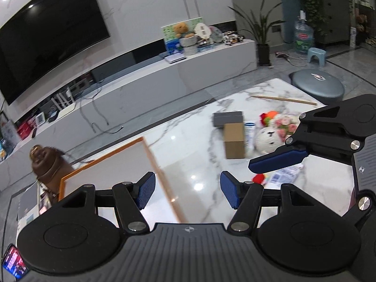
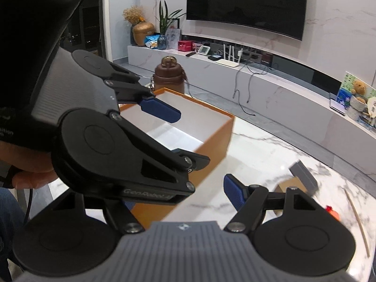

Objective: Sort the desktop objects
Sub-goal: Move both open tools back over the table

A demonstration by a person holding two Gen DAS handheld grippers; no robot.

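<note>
Over the glossy white marble table, both grippers hang empty with jaws spread: the left gripper straddles the right rim of the orange, white-lined box, the right gripper pointing in from the right. Ahead and to the right lies the clutter, nearer the right gripper: a matte brown carton with its long axis running near to far, a grey box, a white plush toy, and a thin wooden stick farther off.
</note>
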